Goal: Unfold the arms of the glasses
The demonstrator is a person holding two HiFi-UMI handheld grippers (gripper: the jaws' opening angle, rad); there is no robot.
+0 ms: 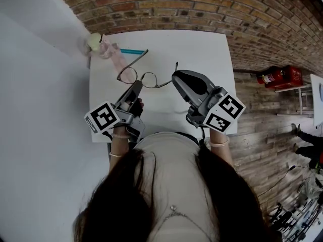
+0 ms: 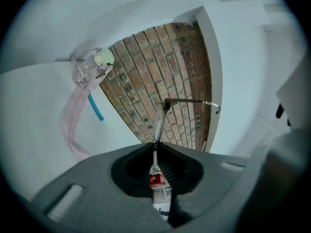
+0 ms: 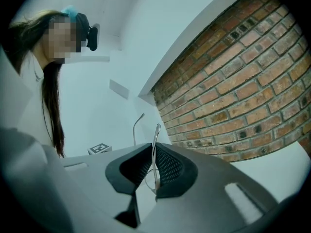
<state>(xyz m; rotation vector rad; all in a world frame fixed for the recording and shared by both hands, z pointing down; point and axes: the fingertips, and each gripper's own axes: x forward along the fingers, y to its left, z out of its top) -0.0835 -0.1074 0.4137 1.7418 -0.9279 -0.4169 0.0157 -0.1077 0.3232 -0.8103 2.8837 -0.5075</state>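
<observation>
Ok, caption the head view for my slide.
Over a white table, the left gripper and right gripper each clamp one end of wire-rimmed glasses, one arm already unfolded.

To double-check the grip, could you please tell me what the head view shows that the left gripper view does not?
Only the head view: the right gripper, both lenses of the thin metal-framed glasses. Only the left gripper view: the jaws of the left gripper shut on the frame's edge, seen close. Both: the glasses, the pale pink strap, the teal stick, the brick wall.
</observation>
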